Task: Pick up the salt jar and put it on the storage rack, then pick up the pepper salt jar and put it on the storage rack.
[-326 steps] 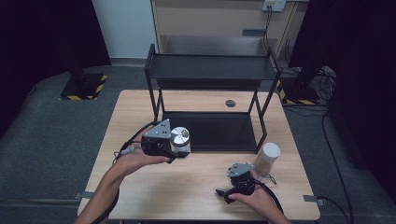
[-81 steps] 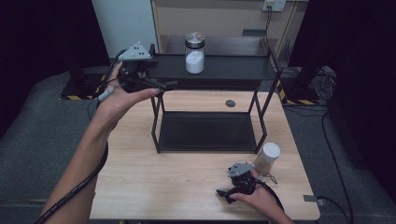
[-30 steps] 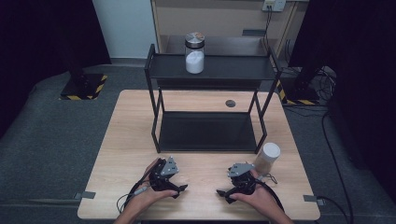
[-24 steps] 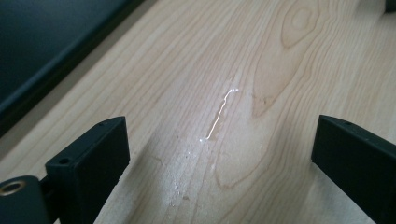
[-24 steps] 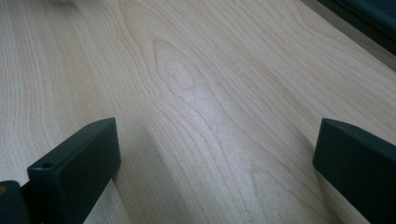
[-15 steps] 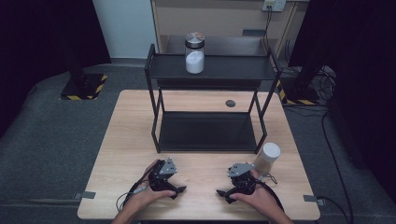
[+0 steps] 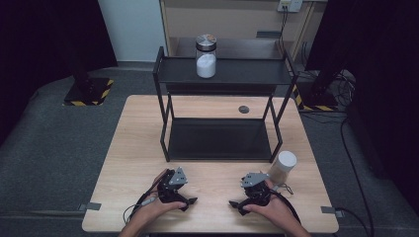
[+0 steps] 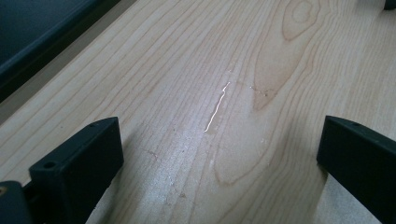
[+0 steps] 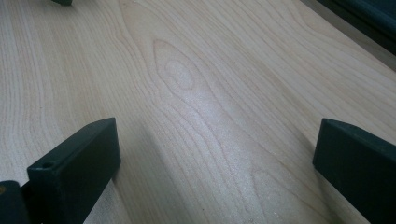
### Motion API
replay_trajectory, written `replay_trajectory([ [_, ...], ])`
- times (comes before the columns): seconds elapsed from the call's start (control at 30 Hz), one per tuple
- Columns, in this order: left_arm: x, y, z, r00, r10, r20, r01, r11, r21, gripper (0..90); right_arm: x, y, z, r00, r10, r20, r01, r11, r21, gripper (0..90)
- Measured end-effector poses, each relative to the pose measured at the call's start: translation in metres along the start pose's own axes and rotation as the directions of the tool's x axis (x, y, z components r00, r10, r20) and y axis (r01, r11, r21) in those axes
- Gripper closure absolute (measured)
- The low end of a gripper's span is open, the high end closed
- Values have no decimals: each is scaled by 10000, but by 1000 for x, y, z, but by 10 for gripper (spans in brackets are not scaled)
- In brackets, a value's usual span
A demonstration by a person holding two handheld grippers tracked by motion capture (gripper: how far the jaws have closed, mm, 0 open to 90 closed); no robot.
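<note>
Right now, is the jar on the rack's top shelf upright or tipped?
Upright. The jar stands on its base on the top shelf, lid up, white contents settled level in its lower half.

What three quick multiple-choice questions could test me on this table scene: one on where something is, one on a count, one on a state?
1. Where does the glass jar stand?
A. on the rack's top shelf
B. on the bottom shelf
C. on the floor

2. How many shelves does the black rack have?
A. one
B. two
C. four

3. How are the jaws of the left gripper?
A. shut on the jar
C. shut on a cable
B. open over bare wood

Answers: 1 A, the jar sits on the upper level. 2 B, a top and a bottom shelf show. 3 B, the left gripper view shows its jaws wide apart with nothing but the table between them.
</note>
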State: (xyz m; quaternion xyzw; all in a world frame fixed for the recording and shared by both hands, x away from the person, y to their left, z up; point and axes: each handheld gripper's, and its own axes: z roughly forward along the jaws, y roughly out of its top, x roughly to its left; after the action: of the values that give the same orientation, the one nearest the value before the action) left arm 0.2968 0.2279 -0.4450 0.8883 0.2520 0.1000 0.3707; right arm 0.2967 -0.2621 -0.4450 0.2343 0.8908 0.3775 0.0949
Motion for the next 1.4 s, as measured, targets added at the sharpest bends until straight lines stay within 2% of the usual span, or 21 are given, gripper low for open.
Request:
replay_trajectory([
  [0.87, 0, 0, 0, 10000, 6, 16, -6, 10000, 2, 0, 1, -1, -1, 9999, -95, -58, 95, 10000, 2, 11],
  [1.0, 1, 0, 0, 10000, 10, 19, -10, 10000, 2, 0, 1, -1, -2, 9999, -107, -110, 106, 9999, -31, 33],
  [1.1, 1, 0, 0, 10000, 16, 22, -16, 10000, 2, 0, 2, 0, -3, 9998, -194, -89, 194, 9998, -11, 45],
  [1.4, 1, 0, 0, 10000, 25, 31, -25, 10000, -3, 0, 4, 12, -19, 9979, -433, -490, 420, 9988, -257, 54],
])
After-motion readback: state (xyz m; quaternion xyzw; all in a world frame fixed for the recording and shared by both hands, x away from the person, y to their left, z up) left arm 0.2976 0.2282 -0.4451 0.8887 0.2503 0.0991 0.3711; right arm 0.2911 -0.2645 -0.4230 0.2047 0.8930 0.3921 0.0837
